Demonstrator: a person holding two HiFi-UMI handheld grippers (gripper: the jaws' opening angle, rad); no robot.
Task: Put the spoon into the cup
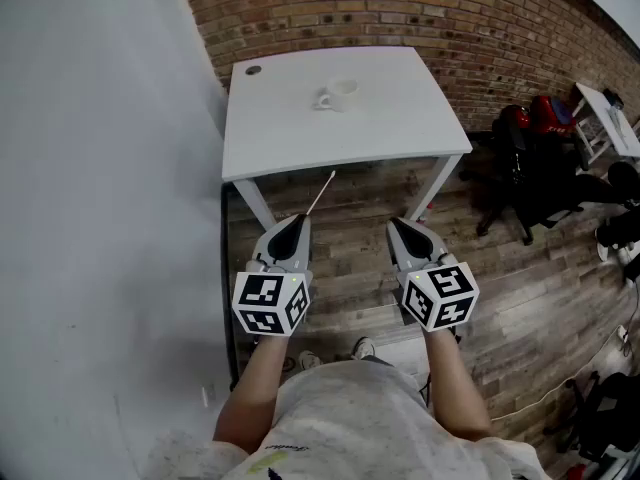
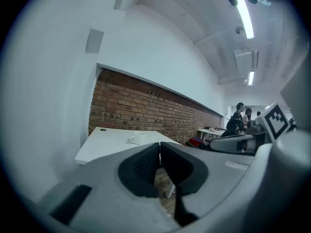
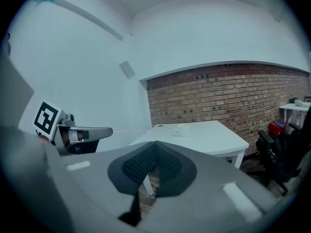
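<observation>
Cup [image 1: 340,93] on table [image 1: 300,133], left tool [image 1: 298,220] w/ spoon [image 1: 321,194] well apart.

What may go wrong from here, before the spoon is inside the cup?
1. The left tool pinches the thin spoon only by one end, so it may swing or slip on the way to the white table.
2. The cup looks small and stands well back from the near edge; the long spoon could miss its mouth or push it over.
</observation>
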